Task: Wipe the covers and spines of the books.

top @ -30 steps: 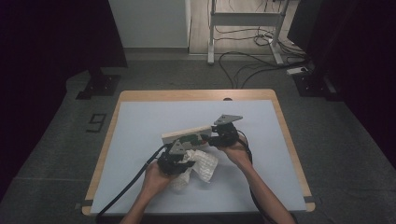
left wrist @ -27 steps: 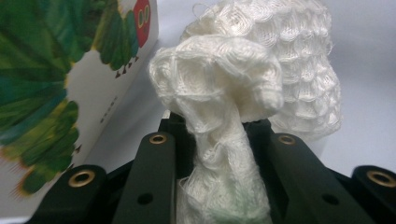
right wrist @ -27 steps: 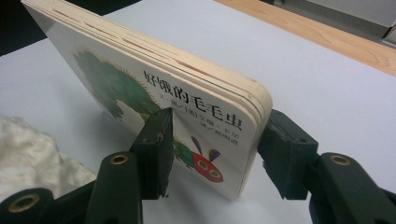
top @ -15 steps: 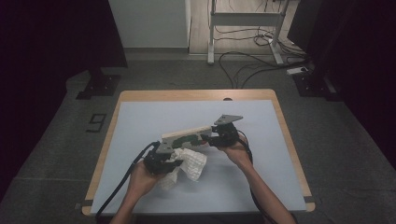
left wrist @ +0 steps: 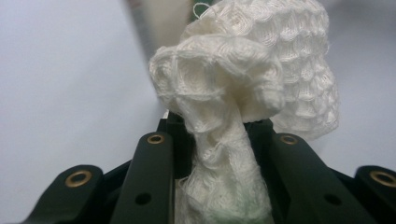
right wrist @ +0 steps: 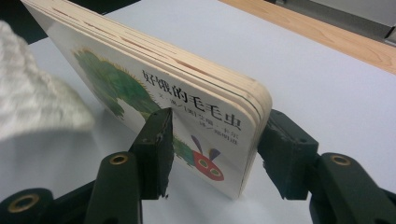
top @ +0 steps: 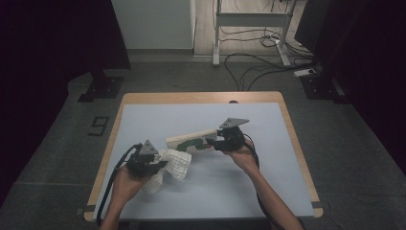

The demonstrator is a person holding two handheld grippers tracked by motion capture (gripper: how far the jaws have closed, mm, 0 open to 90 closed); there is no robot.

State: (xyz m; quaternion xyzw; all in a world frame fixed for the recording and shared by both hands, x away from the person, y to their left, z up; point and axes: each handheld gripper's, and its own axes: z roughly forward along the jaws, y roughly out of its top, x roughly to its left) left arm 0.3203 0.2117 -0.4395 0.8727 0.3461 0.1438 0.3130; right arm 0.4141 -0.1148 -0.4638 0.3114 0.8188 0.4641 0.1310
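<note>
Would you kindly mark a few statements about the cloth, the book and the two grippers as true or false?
1. The left gripper pinches a white cloth. True.
2. The right gripper is clamped on a board book. True.
3. The book lies flat on the table. False: it stands on edge.
4. The cloth is draped over the book. False: it hangs beside it.
</note>
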